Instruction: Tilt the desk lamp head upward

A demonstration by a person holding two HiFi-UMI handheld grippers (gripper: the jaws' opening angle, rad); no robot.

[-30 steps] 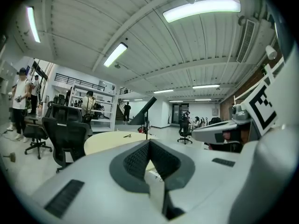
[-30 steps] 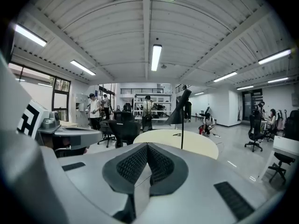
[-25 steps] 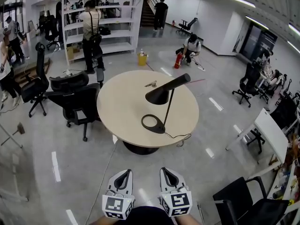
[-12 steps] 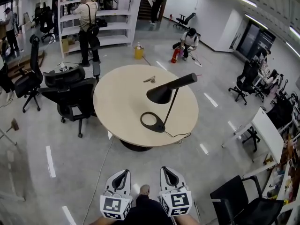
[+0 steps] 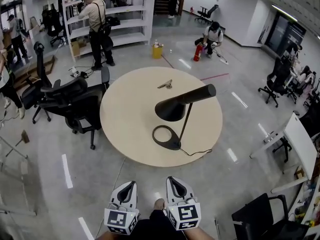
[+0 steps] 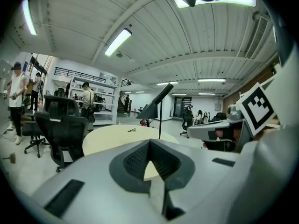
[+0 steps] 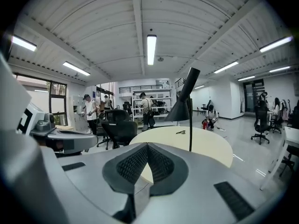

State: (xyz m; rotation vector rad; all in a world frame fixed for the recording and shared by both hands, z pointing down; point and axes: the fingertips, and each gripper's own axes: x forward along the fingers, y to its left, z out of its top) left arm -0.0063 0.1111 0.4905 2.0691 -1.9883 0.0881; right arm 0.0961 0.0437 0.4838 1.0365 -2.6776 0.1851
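Nothing is done yet: the black conical desk lamp head (image 5: 172,109) hangs untouched over the round beige table (image 5: 125,124). The white left gripper (image 5: 130,184) and right gripper (image 5: 171,180), both clenched empty, are well apart from it.

Round beige table (image 5: 120,119), black desk lamp (image 5: 172,109) standing on it, small metal object (image 5: 165,85) near far edge
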